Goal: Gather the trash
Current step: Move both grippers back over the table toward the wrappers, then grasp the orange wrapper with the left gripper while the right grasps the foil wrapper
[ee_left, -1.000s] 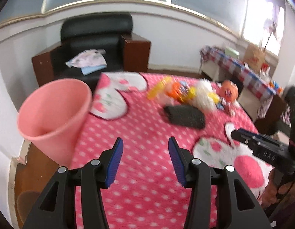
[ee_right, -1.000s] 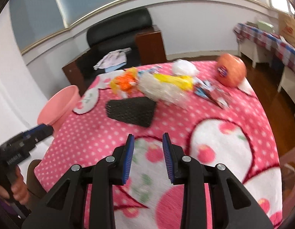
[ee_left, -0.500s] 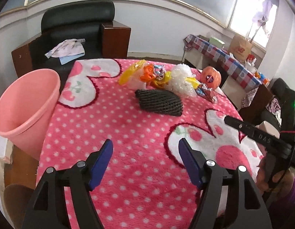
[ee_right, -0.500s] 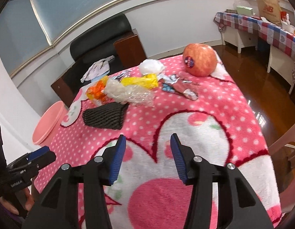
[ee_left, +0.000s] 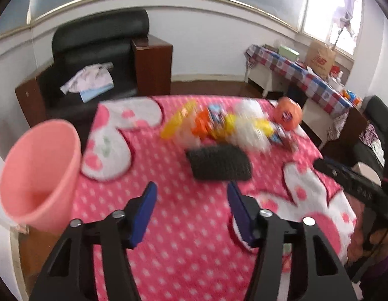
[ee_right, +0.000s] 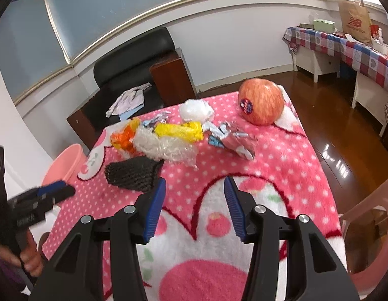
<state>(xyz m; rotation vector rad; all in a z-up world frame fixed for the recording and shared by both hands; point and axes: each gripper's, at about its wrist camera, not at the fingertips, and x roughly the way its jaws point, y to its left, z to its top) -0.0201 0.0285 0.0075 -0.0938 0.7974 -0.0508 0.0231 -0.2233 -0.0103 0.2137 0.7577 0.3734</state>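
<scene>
My left gripper point(ee_left: 191, 199) hangs over the near part of the pink polka-dot blanket point(ee_left: 183, 245) with its jaws closing and nothing between the blue pads. My right gripper point(ee_right: 195, 204) is half open over the white heart pattern of the same blanket, also empty. Each gripper shows in the other's view: the right one at the right edge of the left view, the left one at the left edge of the right view, gripped by my hand point(ee_right: 25, 258).

The trash sits in a loose heap on the far half of the blanket, well apart from both grippers. Nearest to me is the black foam net point(ee_right: 131, 173), lying flat. Just behind it lie the clear bubble wrap point(ee_right: 166, 145), an orange wrapper point(ee_right: 125, 138) and a yellow wrapper point(ee_right: 180, 130), all touching or overlapping. A white crumpled bag point(ee_right: 196, 109) is behind those, and 1 pile of foil snack wrappers point(ee_right: 234, 140) lies to the right. The apple point(ee_right: 261, 101) with a sticker stands at the far right corner.

The pink bin point(ee_left: 41, 175) stands off the blanket's left edge, its mouth tilted toward me. A black armchair point(ee_left: 98, 57) with cloth on its seat is behind it.
</scene>
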